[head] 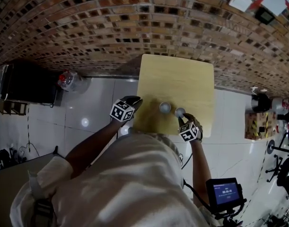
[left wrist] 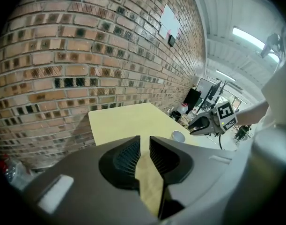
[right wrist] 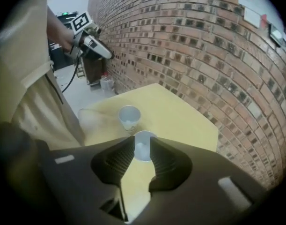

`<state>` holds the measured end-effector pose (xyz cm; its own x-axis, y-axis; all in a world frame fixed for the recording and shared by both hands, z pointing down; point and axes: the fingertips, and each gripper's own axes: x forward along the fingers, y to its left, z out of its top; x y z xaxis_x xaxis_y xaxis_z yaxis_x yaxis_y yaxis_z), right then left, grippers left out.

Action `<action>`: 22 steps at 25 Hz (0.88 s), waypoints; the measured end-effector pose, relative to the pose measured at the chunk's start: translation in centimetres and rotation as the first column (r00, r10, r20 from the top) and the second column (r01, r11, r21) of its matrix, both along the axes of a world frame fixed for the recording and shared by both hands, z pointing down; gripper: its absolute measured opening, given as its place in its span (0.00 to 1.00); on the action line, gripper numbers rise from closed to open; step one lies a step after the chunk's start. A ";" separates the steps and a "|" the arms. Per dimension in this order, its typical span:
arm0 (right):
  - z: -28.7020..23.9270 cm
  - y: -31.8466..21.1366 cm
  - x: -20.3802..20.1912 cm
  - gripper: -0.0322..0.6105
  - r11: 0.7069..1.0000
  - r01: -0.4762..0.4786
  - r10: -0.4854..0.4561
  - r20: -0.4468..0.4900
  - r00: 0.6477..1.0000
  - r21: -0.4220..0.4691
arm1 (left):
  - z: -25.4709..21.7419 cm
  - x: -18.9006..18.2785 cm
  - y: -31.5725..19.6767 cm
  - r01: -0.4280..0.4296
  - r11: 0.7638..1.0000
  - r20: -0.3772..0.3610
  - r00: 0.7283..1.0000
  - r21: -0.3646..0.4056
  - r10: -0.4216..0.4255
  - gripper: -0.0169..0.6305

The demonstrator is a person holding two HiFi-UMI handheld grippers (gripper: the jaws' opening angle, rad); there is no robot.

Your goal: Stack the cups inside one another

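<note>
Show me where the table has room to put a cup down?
The far half of the table, toward the brick wall, is bare. The near edge is crowded: two cups stand there, the right gripper close to one.

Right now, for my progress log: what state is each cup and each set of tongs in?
Left cup: upright, empty, not nested.
Right cup: upright, empty, apart from the other.
Left tongs: slightly apart, holding nothing.
Right tongs: apart, over the right cup, not gripping.
</note>
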<state>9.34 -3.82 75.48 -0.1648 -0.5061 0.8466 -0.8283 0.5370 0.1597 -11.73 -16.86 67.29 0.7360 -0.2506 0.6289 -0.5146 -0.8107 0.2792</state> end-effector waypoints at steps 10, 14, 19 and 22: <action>5.6 0.2 -2.5 0.22 0.965 0.189 -0.207 -0.083 0.975 -0.183 | -0.6 -2.0 -0.2 0.071 0.997 -0.003 0.997 0.009 -0.071 0.15; 6.0 -0.5 -2.8 0.22 0.961 0.198 -0.224 -0.121 0.967 -0.195 | -0.5 -3.2 -0.3 0.103 0.995 -0.004 0.995 0.010 -0.103 0.15; 3.4 -2.6 -4.8 0.22 0.954 0.285 -0.299 -0.211 0.931 -0.093 | -0.6 -4.7 -0.5 0.144 0.990 -0.003 0.990 0.010 -0.144 0.15; 4.0 -2.9 -7.1 0.22 0.920 0.378 -0.391 -0.222 0.893 -0.100 | -0.5 -5.4 -0.5 0.167 0.986 -0.002 0.986 0.009 -0.167 0.15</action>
<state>2.26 -6.68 79.49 -0.1328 -0.3968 0.9082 -0.4981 0.8189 0.2850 -17.17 -17.32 66.76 0.6839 -0.3760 0.6252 -0.6430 -0.7155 0.2730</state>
